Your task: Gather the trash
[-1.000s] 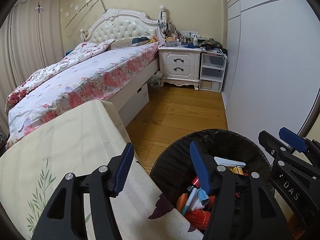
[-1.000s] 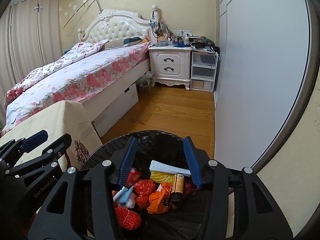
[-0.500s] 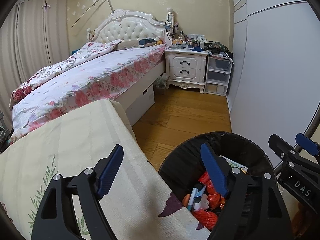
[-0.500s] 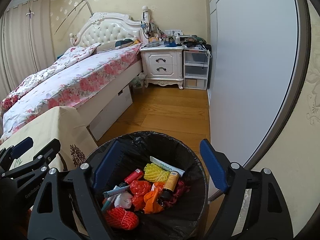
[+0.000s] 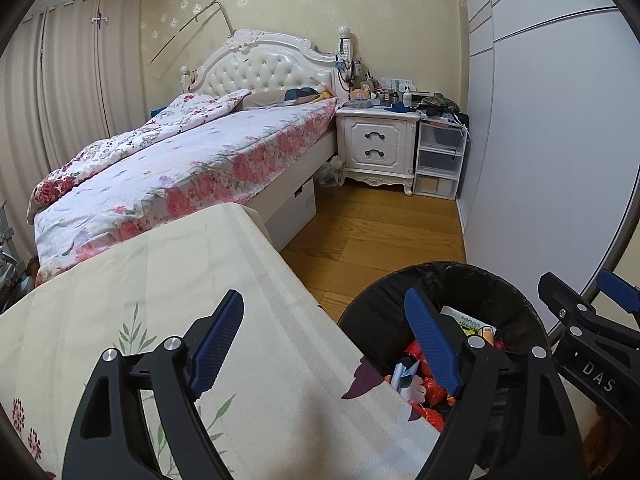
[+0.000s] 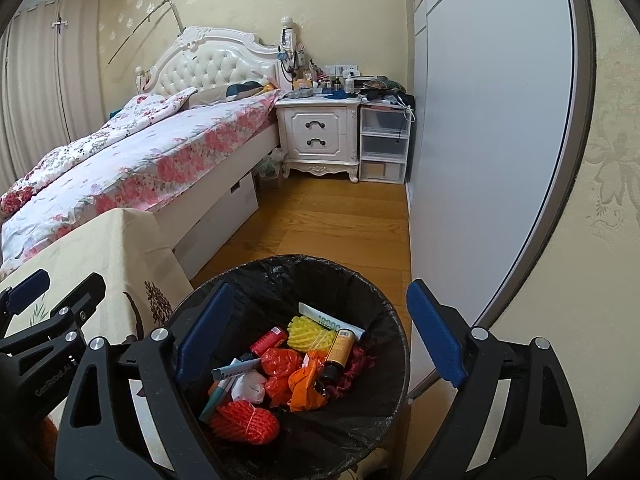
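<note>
Both grippers, left gripper and right gripper, are opening, nothing held, since 1 second earlier; the trash bin appears loaded.

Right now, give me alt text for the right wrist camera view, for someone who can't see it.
The open, empty right gripper hovers over a black-lined trash bin holding colourful rubbish, including an orange net bundle and a yellow foam sleeve. Behind are a wooden floor, floral bed and white nightstand.

A home bedroom: a floral-quilted bed, a white nightstand, and curtains.
</note>
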`<state>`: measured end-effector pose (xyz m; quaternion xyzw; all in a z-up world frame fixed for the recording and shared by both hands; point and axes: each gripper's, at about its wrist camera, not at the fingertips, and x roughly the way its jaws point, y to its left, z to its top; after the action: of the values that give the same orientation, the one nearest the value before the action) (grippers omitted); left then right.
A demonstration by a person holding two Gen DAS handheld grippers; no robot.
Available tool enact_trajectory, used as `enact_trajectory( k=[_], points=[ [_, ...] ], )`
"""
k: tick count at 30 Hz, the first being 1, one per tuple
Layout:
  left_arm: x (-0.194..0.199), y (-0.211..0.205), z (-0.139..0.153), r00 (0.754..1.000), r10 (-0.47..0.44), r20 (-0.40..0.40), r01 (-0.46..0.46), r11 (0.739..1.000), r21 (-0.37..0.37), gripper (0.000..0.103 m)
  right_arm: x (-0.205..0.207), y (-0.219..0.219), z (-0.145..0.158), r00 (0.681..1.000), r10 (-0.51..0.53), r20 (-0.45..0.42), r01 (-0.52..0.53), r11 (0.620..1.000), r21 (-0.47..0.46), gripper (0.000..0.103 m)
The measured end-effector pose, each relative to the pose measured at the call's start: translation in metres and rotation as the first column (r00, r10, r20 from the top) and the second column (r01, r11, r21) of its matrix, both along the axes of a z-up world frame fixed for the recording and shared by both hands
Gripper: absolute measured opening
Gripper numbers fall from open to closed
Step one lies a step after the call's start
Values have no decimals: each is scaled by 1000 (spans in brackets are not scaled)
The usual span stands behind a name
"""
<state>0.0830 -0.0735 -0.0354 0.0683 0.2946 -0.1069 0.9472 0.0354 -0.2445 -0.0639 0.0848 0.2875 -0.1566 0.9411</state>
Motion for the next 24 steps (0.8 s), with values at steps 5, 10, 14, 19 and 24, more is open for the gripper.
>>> enact_trajectory(
  k=[5,10,14,19,24],
  points=[
    [-15,11,8,1000,13,17,-13,1000,-9,82,-16,11,7,1000,9,15,-9,1000,-23,86],
    [-30,22,14,999,24,25,-23,1000,-15,83,-32,22,13,999,32,20,-31,998,-45,86],
    [-42,30,17,999,36,29,-36,999,-15,83,-45,29,17,998,53,25,-52,997,-57,86],
    [-56,39,20,998,51,26,-51,999,-19,83,-57,36,21,997,74,30,-72,995,-66,86],
    [-71,47,22,998,62,32,-61,998,-24,84,-66,38,25,996,82,37,-80,994,-69,86]
  ],
)
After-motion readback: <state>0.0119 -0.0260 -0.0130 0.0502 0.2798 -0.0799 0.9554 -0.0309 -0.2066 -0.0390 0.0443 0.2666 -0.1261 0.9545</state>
